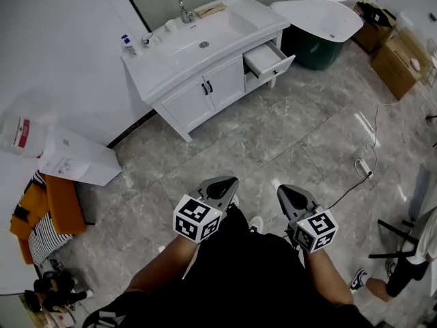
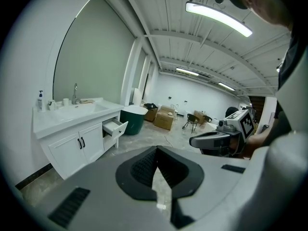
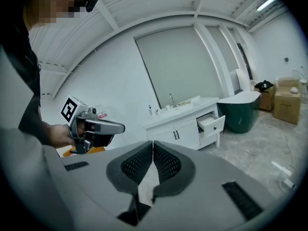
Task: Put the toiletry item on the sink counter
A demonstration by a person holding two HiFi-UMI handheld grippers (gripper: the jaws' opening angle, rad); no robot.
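Note:
The white sink counter (image 1: 158, 67) stands across the room against the wall, with a faucet (image 1: 184, 10) behind the basin. A small white pump bottle with blue (image 1: 127, 44) stands on its left end, next to little cups. Down by my legs, the left gripper (image 1: 227, 182) and right gripper (image 1: 283, 191) are both shut and hold nothing, far from the counter. The left gripper view has its jaws (image 2: 155, 151) closed, with the counter (image 2: 72, 115) at left and the right gripper (image 2: 219, 139) at right. Closed jaws (image 3: 152, 146) in the right gripper view point toward the counter (image 3: 185, 110).
One vanity drawer (image 1: 270, 59) hangs open on the right side. A dark green tub with a white top (image 1: 319, 20) stands beside it, with cardboard boxes (image 1: 401, 61) further right. White boxes (image 1: 75, 159) and clothes (image 1: 41, 214) lie at left. A cable with a power strip (image 1: 362, 166) crosses the marble floor.

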